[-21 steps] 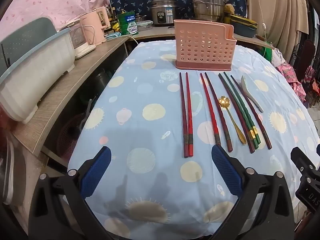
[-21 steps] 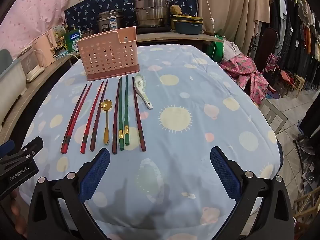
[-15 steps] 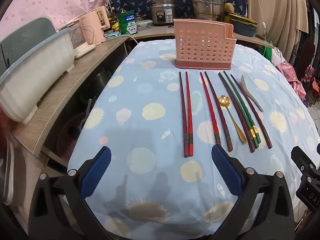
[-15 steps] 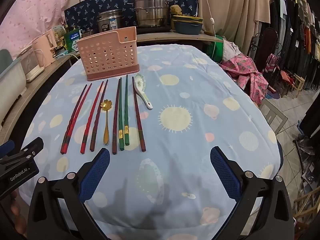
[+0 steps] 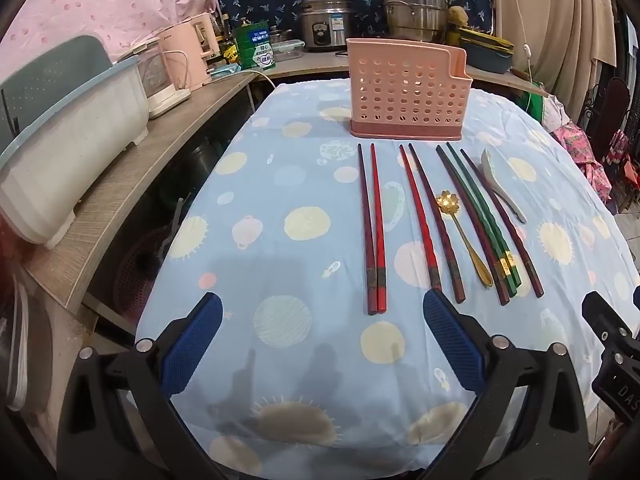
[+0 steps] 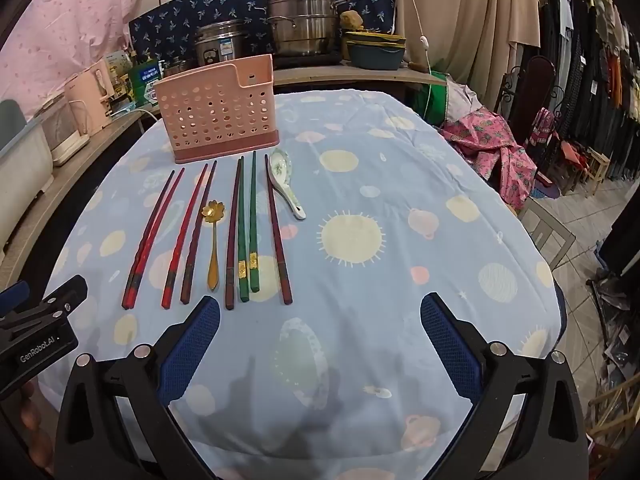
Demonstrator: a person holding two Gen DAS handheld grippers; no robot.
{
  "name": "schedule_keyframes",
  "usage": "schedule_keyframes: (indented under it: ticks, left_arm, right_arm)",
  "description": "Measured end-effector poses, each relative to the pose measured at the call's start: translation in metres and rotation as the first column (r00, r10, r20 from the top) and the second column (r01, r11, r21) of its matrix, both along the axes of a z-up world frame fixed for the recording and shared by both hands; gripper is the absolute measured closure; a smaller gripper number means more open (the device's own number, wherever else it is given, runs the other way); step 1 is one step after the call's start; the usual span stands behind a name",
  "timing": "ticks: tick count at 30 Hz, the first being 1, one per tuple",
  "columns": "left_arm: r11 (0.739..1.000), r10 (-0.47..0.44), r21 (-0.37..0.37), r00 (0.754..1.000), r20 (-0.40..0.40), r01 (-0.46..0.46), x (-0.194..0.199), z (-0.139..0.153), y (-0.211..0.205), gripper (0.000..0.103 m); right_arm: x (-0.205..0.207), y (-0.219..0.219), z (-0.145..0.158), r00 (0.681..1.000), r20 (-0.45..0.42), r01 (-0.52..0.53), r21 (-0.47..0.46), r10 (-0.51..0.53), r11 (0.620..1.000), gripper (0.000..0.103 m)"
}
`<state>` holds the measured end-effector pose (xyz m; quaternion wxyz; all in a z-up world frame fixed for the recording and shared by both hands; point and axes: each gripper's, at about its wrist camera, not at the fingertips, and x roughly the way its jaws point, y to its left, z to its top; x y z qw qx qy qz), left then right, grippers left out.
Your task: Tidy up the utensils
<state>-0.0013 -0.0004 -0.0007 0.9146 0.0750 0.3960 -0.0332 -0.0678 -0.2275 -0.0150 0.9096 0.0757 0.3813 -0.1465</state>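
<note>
Utensils are being faced lengthwise: left tongs [image 5: 322, 344], spread wide and empty, are being held just short of the red chopstick pair [image 5: 373, 228]; gold spoon [image 5: 464, 234] and green chopsticks [image 6: 247, 224] are lying parallel, nearer the equally open, empty right tongs [image 6: 320, 342]. All are pointing toward the pink perforated utensil holder [image 5: 405, 88] on the worktop [image 5: 280, 184].

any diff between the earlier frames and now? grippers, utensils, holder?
No visible change. Both the left gripper and the right gripper stay wide open and empty, hovering over the near edge of the table; nothing was taken hold of or let go. The chopsticks, gold spoon and ceramic spoon still lie in a row in front of the pink holder, which is still upright.
</note>
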Motion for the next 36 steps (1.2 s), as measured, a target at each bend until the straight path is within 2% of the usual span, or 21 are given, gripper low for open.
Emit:
schedule_keyframes:
  ticks: [36]
  left_arm:
    - [1.000, -0.002, 0.000, 1.000, -0.007, 0.002, 0.0022, -0.0034, -0.0003, 0.007]
  right_arm:
    - [0.0009, 0.0005, -0.0002, 1.000, 0.000, -0.001, 0.001, 0.001, 1.000, 0.007]
